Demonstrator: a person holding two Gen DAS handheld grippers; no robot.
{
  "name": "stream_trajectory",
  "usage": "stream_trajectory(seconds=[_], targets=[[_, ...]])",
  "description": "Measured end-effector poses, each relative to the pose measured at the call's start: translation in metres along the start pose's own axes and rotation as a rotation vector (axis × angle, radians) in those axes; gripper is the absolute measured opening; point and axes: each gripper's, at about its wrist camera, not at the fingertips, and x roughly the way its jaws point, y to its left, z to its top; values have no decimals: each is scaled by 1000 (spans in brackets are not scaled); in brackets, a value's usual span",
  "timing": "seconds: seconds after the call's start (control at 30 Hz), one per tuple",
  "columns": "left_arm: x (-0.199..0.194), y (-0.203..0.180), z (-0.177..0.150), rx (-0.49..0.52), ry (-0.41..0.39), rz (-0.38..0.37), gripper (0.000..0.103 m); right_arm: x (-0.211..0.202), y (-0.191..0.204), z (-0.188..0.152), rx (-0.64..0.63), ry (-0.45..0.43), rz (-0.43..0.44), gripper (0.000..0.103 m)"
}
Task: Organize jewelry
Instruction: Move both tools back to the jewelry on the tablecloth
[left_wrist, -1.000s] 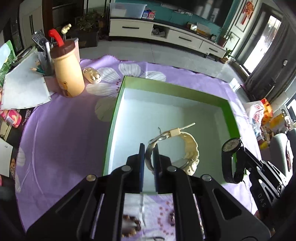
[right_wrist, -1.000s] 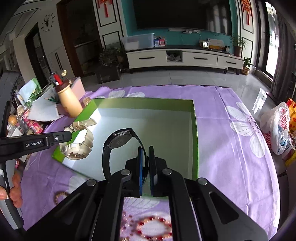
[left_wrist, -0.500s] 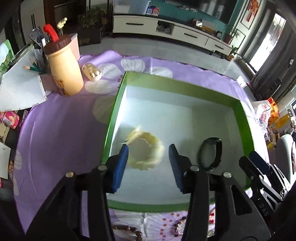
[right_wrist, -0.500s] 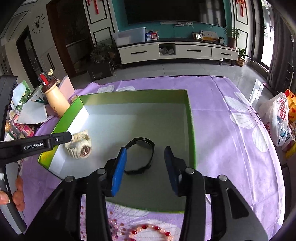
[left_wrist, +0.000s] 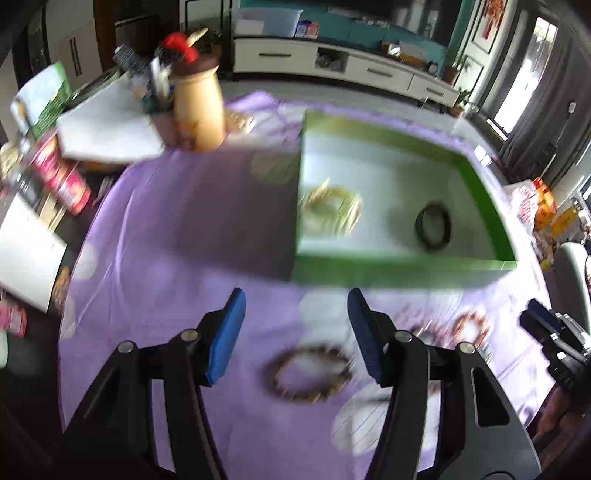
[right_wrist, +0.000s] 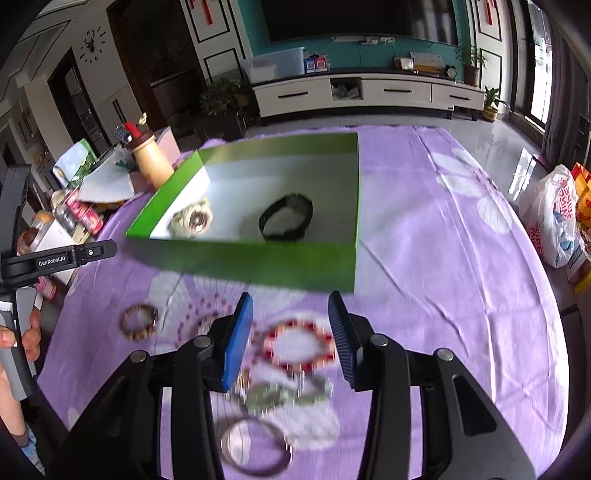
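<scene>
A green box with a white floor holds a cream watch on its left and a black watch on its right. My left gripper hovers in front of the box, its jaws opening and nothing between them. A brown bead bracelet lies on the cloth below it. My right gripper is open above a red bead bracelet, apart from it. A silver bangle and a green-stoned piece lie nearer me. Both watches rest in the box.
A purple floral cloth covers the round table. A tan bottle, papers and a red can crowd the far left. A plastic bag sits off the right edge. Another beaded bracelet lies at the left.
Both grippers let go of their watches, which now lie in the box. Both pulled back toward me over the box's front wall, and the bracelets on the cloth came into view.
</scene>
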Motion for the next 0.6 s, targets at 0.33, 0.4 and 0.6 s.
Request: stream_trajectory(seconds=[0.33, 0.4, 0.6], targets=[[16, 29, -53, -83, 109, -15, 56, -5, -1, -71, 8, 138, -14, 43], [20, 29, -56, -89, 122, -13, 54, -3, 2, -79, 8, 155, -21, 43], [36, 20, -53, -83, 149, 22, 45, 1, 7, -96, 13, 185, -62, 39]])
